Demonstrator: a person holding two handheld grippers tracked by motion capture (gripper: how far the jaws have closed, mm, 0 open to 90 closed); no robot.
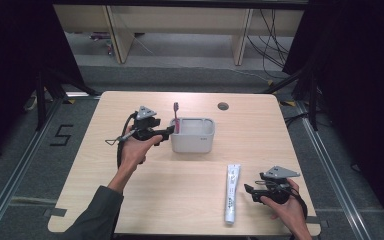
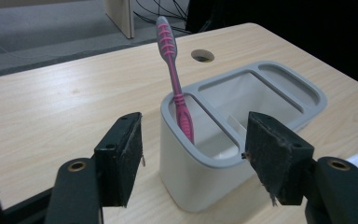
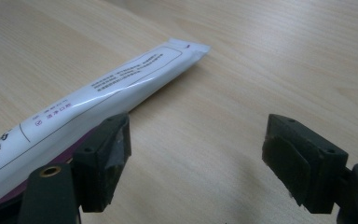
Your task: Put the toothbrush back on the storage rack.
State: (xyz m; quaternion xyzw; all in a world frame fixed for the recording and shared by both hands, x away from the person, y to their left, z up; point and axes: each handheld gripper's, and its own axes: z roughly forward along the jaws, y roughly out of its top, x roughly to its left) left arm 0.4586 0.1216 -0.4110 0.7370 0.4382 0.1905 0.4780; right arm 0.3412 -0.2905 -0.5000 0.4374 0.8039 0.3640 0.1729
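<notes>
1 pink toothbrush (image 2: 175,84) stands tilted in 1 grey-rimmed white holder (image 2: 200,182) near the middle of the light wooden table (image 1: 145,200). The holder is split into 3 compartments: a narrow one at the end nearest the left hand-held gripper (image 1: 166,132), a wide one in the middle, and a narrow one at the far end. The toothbrush sits handle-down in the near narrow compartment, its bristled head up and leaning away from the holder's middle.

The left hand-held gripper is held level just beside that end of the holder. In the left gripper view its 2 black jaws stand apart, 1 on each side of the holder's near corner, with nothing pressed between the pads; the toothbrush is beyond them and untouched.

1 white toothpaste tube (image 1: 231,193) lies flat on the table nearer the person, well apart from the holder, its length running roughly toward and away from the person. The right hand-held gripper (image 1: 250,192) rests low just beside the tube. In the right gripper view its 2 jaws are spread wide with bare table between them; the tube (image 3: 98,100) lies just outside 1 jaw, close to it, and whether it touches that jaw cannot be told.

1 round cable hole (image 1: 223,106) is set in the table's far edge behind the holder.
</notes>
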